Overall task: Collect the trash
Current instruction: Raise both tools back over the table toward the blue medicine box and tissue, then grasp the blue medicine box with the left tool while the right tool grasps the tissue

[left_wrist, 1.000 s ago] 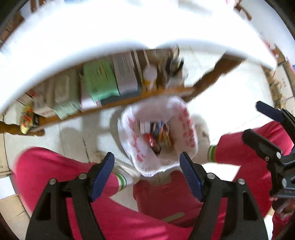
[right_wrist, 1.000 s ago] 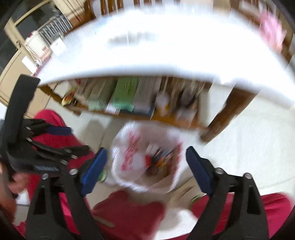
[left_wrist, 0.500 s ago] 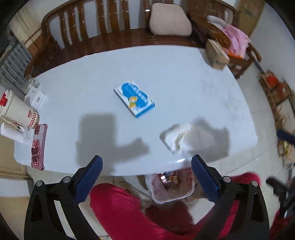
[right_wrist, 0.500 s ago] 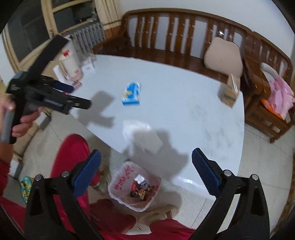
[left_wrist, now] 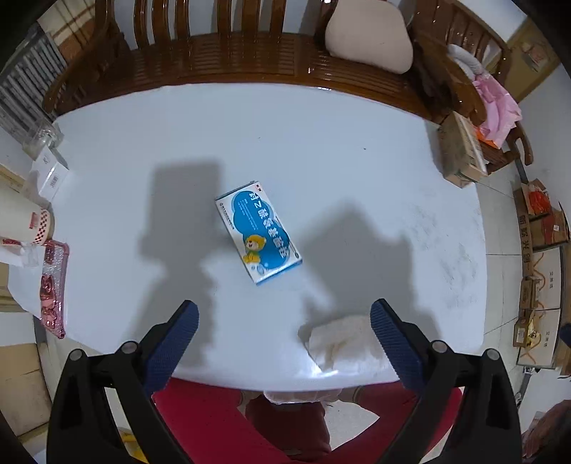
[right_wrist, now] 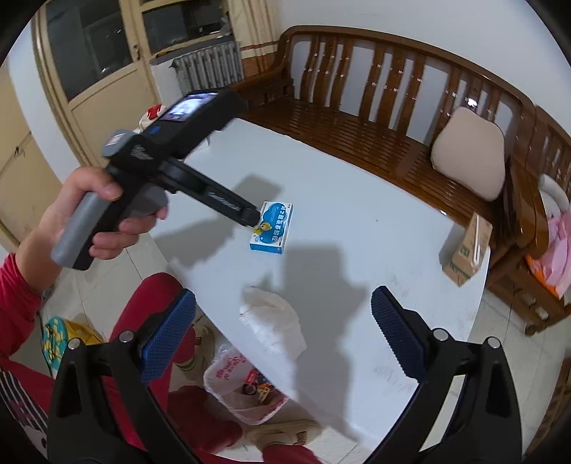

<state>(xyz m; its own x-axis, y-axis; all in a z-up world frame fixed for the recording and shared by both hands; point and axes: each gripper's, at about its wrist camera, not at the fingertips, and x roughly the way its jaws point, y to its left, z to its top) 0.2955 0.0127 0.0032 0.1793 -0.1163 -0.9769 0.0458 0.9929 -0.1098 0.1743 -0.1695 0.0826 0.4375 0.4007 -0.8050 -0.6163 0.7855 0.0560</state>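
**Above the white table, both grippers wide apart**

Ahead of the left gripper [left_wrist: 283, 330], in its own wrist view, one blue-and-white box [left_wrist: 258, 233] lies flat on the white table [left_wrist: 321, 150], beyond the fingertips and roughly centred between them. One crumpled white tissue [left_wrist: 344, 342] sits at the near table edge, just inside the right-hand finger and touching nothing of the gripper. The jaws stand wide apart, holding nothing. Off to the gripper's left, at the table's end, are one pink phone case [left_wrist: 53, 289], one paper cup [left_wrist: 26, 221] and one small white box [left_wrist: 51, 173]. Beyond the table runs one wooden bench [left_wrist: 249, 60] with one beige cushion [left_wrist: 369, 34]; cardboard cartons [left_wrist: 542, 228] stand on the tiled floor to the right.

From the right wrist view, the right gripper [right_wrist: 283, 330] is likewise spread open and empty. The same tissue [right_wrist: 273, 321] lies between its fingers, slightly ahead of them and near the table edge. Below that edge, on the floor, one white plastic trash bag [right_wrist: 246, 392] stands open with wrappers inside. The blue box [right_wrist: 271, 226] lies farther ahead; the left gripper's tip [right_wrist: 248, 216], held in the left hand [right_wrist: 92, 217], hovers over its near-left corner, though contact cannot be judged. One carton [right_wrist: 465, 250] stands at the table's far right, before the bench [right_wrist: 374, 117] and cushion [right_wrist: 467, 151].
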